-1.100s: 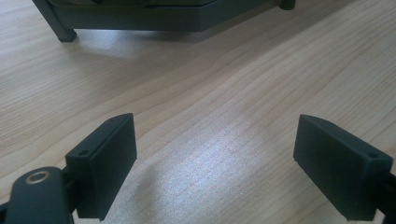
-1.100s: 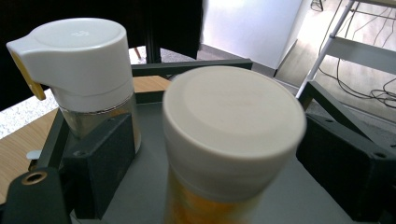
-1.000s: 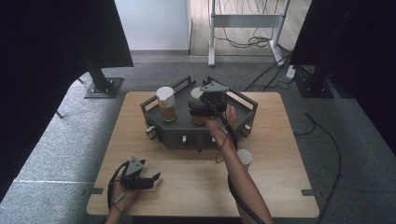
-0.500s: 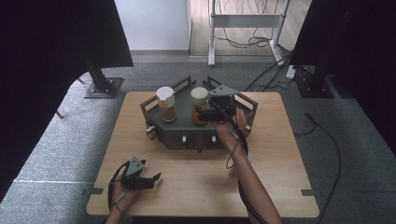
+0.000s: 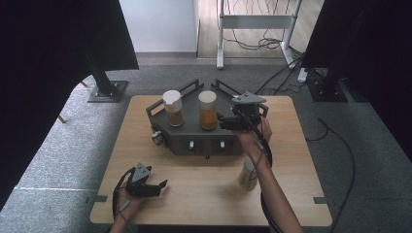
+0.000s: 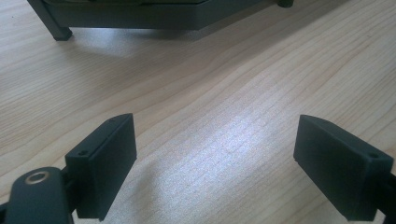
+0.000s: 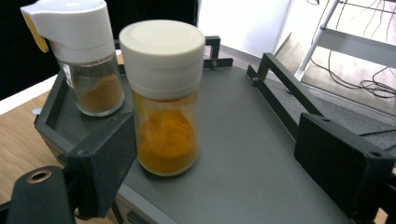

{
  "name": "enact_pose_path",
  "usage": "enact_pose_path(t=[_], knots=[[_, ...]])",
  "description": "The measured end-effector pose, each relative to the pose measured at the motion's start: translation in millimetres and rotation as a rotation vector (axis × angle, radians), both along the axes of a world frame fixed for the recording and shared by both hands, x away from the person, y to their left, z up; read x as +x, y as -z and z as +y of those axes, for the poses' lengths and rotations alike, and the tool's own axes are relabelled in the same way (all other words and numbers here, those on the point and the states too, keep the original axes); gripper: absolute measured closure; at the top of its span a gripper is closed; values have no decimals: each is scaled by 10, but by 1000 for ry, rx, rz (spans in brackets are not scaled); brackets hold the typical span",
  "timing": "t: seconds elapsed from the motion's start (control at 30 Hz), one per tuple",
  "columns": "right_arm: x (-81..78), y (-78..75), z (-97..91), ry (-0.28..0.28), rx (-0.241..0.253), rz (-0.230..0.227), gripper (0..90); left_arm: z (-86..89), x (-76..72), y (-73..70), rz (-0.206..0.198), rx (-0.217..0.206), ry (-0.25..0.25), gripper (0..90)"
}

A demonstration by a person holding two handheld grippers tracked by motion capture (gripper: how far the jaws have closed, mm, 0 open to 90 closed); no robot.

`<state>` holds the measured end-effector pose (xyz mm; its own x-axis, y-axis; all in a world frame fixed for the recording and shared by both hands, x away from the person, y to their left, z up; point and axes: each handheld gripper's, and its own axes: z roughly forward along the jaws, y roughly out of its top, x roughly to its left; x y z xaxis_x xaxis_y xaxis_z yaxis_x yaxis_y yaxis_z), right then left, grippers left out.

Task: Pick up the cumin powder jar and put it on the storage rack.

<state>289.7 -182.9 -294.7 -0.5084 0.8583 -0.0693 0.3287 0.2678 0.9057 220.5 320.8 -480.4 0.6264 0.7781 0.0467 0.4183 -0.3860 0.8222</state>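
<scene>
A dark grey tray point(image 5: 204, 143) stands at the middle back of the wooden table. On it stand two spice jars: one with orange powder and a flat white lid point(image 5: 208, 110) point(image 7: 163, 98), and one with brown powder and a white pour cap point(image 5: 173, 108) point(image 7: 81, 56). My right gripper point(image 5: 227, 121) point(image 7: 217, 140) hovers over the tray's right part, pointing at the orange jar. Its jaws are open and the jar stands clear ahead of them, by the left pad point(image 7: 109, 158). My left gripper point(image 5: 163, 186) point(image 6: 215, 140) rests open near the table's front left, nothing between its pads.
A third jar with pale contents point(image 5: 248, 175) stands on the table right of centre, partly behind the right forearm. The tray has raised rails point(image 7: 280, 88) along its edges. Bare tabletop point(image 6: 210, 84) lies ahead of the left gripper, up to the tray's front.
The right gripper has drawn back to the right, away from the orange jar, which stays upright on the tray. The left gripper has not moved.
</scene>
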Motion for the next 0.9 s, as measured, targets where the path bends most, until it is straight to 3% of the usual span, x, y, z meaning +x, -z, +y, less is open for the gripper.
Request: enact_pose_path(t=[0.37, 0.9], knots=[[-140, 46, -221, 20, -1, 9, 127, -15, -5, -1, -2, 7, 0, 134], [-354, 181, -623, 95, 24, 22, 129, -42, -14, -4, -8, 22, 2, 134]])
